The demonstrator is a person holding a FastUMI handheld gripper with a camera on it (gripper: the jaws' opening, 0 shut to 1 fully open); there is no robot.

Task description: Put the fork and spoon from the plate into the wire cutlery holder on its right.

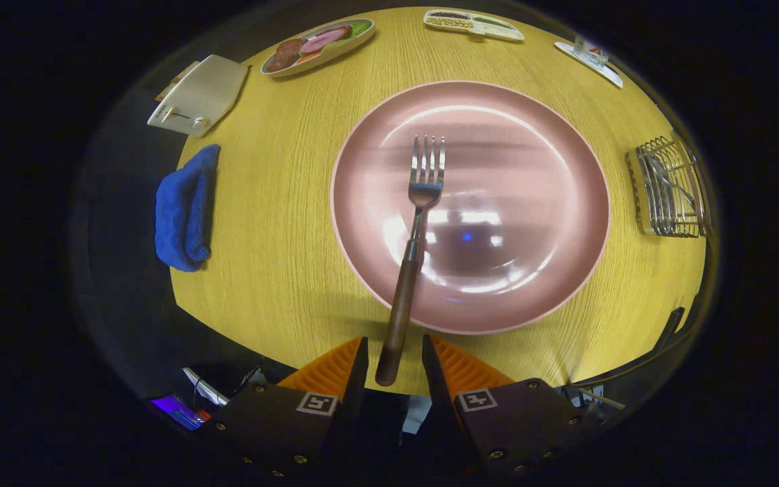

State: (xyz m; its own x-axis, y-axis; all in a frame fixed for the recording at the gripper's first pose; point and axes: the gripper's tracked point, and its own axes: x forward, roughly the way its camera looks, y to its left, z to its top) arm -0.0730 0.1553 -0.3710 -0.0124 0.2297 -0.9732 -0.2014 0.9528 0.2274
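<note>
A fork [423, 189] with a dark wooden handle lies on a large pink plate [531, 169]. Its tines point away from me and its handle runs back over the plate's near rim. My gripper [394, 341] is open, and the end of the handle sits between its two fingers with a gap on each side. The wire cutlery holder [670, 189] stands on the table to the right of the plate. A metal utensil, seemingly the spoon [668, 177], rests inside it.
The round yellow wooden table [274, 257] also carries a folded blue cloth [186, 210] left of the plate and a white toaster-like box [200, 95] beyond it. An oval dish of food [317, 44], a small divided tray [474, 22] and a glass on a coaster [591, 55] stand at the far side.
</note>
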